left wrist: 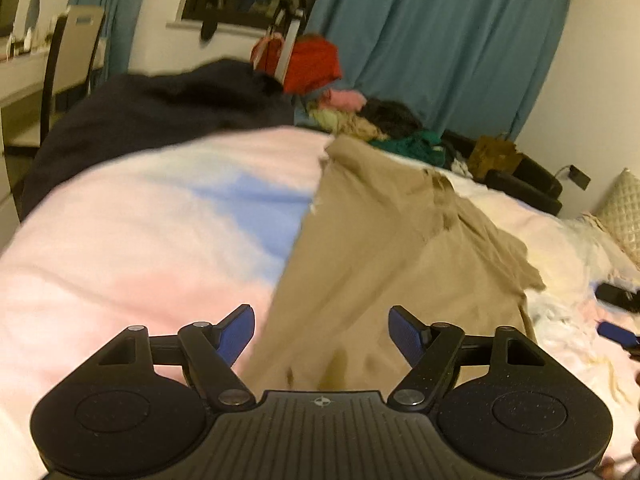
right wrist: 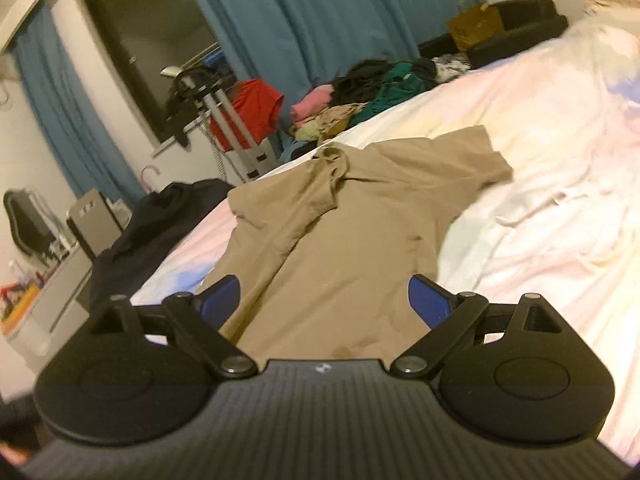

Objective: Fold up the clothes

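On pale bedding (right wrist: 540, 128), tan shirt (right wrist: 340, 232) lengthwise, collar (crumpled) far end.

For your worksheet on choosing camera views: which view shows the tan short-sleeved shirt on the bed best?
The right wrist view: the tan short-sleeved shirt lies there whole, collar and a sleeve visible. The left wrist view shows it blurred, close up, and partly cut off by the gripper.

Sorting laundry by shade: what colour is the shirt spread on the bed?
Tan, plain with no pattern; the shirt shows best in the right wrist view.
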Demonstrator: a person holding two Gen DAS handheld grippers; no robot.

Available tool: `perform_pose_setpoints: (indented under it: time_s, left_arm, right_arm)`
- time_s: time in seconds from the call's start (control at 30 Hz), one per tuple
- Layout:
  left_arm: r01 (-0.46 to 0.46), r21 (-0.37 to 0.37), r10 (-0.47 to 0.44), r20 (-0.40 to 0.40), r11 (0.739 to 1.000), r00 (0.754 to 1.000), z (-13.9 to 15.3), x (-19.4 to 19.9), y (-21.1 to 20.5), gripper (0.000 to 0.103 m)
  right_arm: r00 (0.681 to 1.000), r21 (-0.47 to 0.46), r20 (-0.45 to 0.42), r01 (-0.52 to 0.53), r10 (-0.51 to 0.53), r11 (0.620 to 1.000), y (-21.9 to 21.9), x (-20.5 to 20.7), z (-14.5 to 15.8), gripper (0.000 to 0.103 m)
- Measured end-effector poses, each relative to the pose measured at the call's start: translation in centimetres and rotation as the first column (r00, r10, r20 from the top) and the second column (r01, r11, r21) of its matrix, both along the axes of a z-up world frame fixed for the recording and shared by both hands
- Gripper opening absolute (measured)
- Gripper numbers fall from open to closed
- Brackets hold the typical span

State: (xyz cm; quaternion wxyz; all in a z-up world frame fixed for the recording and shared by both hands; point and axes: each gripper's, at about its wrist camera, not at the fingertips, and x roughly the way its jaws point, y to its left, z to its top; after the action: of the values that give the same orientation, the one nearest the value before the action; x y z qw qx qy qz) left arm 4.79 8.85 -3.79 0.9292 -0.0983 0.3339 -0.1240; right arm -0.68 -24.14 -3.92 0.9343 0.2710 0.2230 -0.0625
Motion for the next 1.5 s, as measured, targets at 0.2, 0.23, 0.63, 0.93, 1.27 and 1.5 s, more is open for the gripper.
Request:
perform_pose_setpoints:
  time_s: [0.2, 0.23, 0.63, 0.93, 1.27, 1.5]
  left_arm:
    - [0.086, 0.106, -0.082, -0.042, 0.991, 0.996, -1.4, -2.8, -2.6, 0.064]
    - [0.094, 0.139, -0.087, -0.054, 0.986, 0.995, -1.7, -2.9, -3.2, 0.064]
    - [0.103, 0.243, -0.097, -0.037, 0.965, 0.995, -1.4, -5.0, -4.2, 0.004]
    - [0.312, 0.294, -0.355, 0.108, 0.904, 0.928, 2.0, -11.0, -8.9, 0.003]
    - [0.488, 0.317, -0.471, -0.132, 0.813, 0.872, -3.6, -9.2, -12.9, 0.007]
    - [0.441, 0.301, -0.426, -0.117, 0.845, 0.897, -2.8, -8.9, -12.2, 0.065]
  right_arm:
    - [0.999, 0.029, -0.013, -0.029, 0.029, 0.999, -0.2, -0.2, -0.6, 0.092]
    - [0.999, 0.030, -0.014, -0.035, 0.036, 0.999, -0.2, -0.3, -0.7, 0.092]
    - [1.000, 0.104, -0.017, -0.003, 0.004, 0.995, -1.5, -0.6, -1.2, 0.092]
    - [1.000, 0.156, -0.019, 0.024, -0.021, 0.988, -2.4, -0.6, -1.5, 0.092]
    - [1.000, 0.139, -0.007, 0.021, -0.020, 0.990, -2.6, -0.8, -1.2, 0.092]
    - [0.999, 0.052, 0.031, 0.006, -0.007, 0.999, -1.9, -1.2, 0.1, 0.092]
